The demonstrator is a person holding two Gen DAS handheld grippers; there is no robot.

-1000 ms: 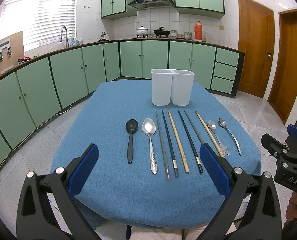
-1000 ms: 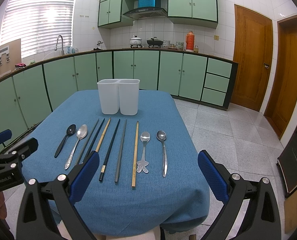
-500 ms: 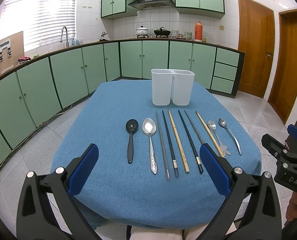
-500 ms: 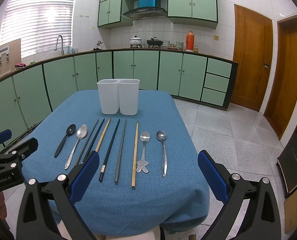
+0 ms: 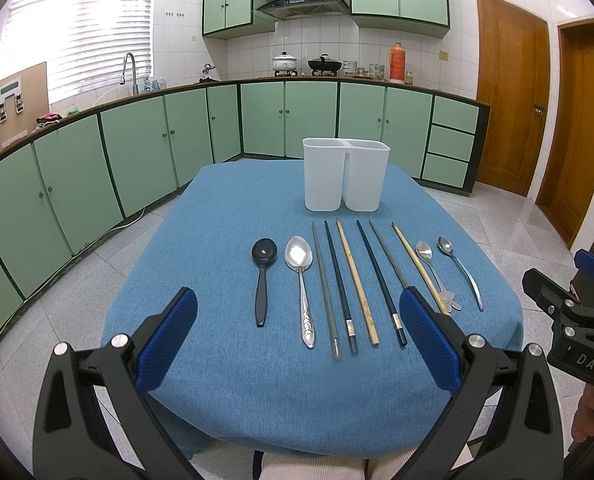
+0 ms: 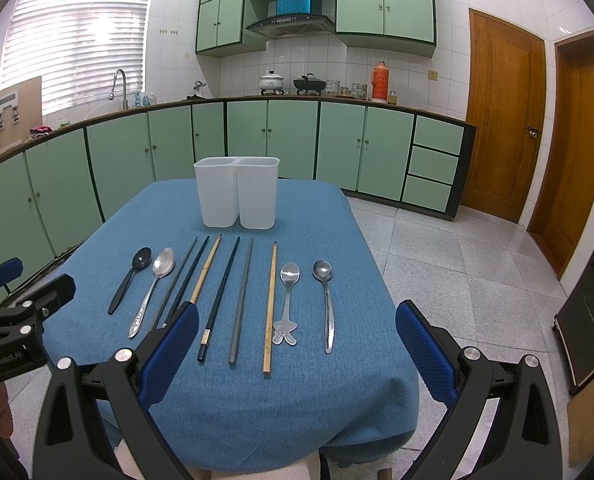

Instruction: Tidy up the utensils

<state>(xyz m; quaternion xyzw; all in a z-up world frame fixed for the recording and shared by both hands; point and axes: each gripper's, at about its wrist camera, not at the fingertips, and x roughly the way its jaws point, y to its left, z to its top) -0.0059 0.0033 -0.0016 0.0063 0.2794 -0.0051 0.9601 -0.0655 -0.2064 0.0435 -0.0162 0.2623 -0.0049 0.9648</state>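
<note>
blue-padded claws (image 5: 297,344) (image 6: 297,344) level, spread, above table edge (image 5: 257,420)

Green base cabinets (image 5: 145,148) curving round | blinded window (image 5: 77,36) above, left | wooden doors (image 5: 509,92) right | pale tiled floor (image 6: 449,248)

Spoons (image 5: 299,258) and chopsticks (image 5: 356,280) lie parallel — before white holder (image 5: 345,174).

Both grippers hang level at the near edge of the table (image 5: 217,400), side by side and pointing across it. The left gripper (image 5: 297,340) has its blue-padded fingers (image 5: 169,340) spread wide with nothing between them. The right gripper (image 6: 297,352) is spread just as wide, its fingers (image 6: 425,352) empty too.
</note>
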